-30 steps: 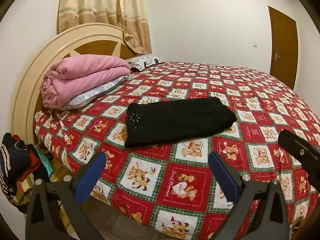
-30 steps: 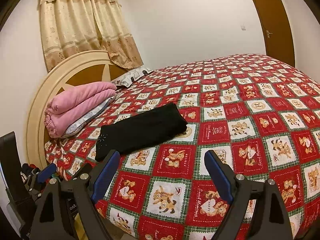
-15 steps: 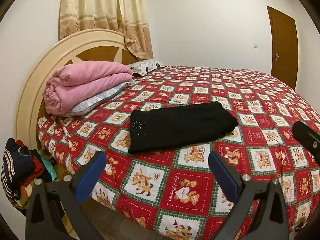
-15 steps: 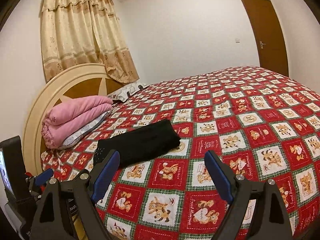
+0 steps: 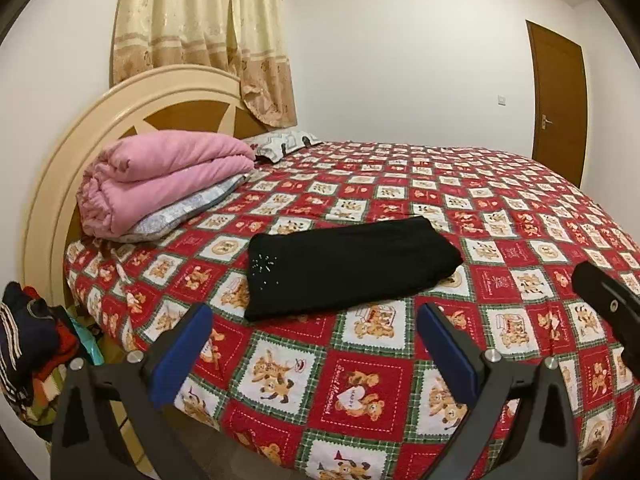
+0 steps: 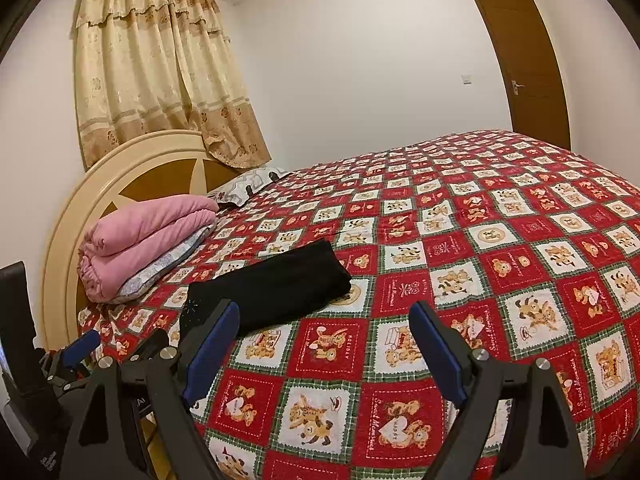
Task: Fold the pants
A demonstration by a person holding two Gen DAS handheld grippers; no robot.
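The black pants [image 5: 344, 268] lie folded into a flat rectangle on the red teddy-bear quilt [image 5: 500, 208], near the bed's front left. They also show in the right wrist view [image 6: 268, 292]. My left gripper [image 5: 316, 348] is open and empty, held back from the bed edge in front of the pants. My right gripper [image 6: 324, 340] is open and empty, also back from the pants, to their right. The right gripper's body shows at the left wrist view's right edge [image 5: 608, 312]; the left gripper shows at the lower left of the right wrist view [image 6: 72, 356].
A folded pink blanket [image 5: 160, 180] lies on a pillow by the round headboard [image 5: 60, 184]. A patterned pillow [image 5: 284, 142] lies behind it. A pile of clothes [image 5: 28, 344] sits beside the bed at left. Curtain [image 5: 200, 40] and brown door [image 5: 556, 100] stand behind.
Both grippers have drawn back and tilted upward from the bed, so the pants look farther off and more wall shows. The pants have not moved. Both stay open.
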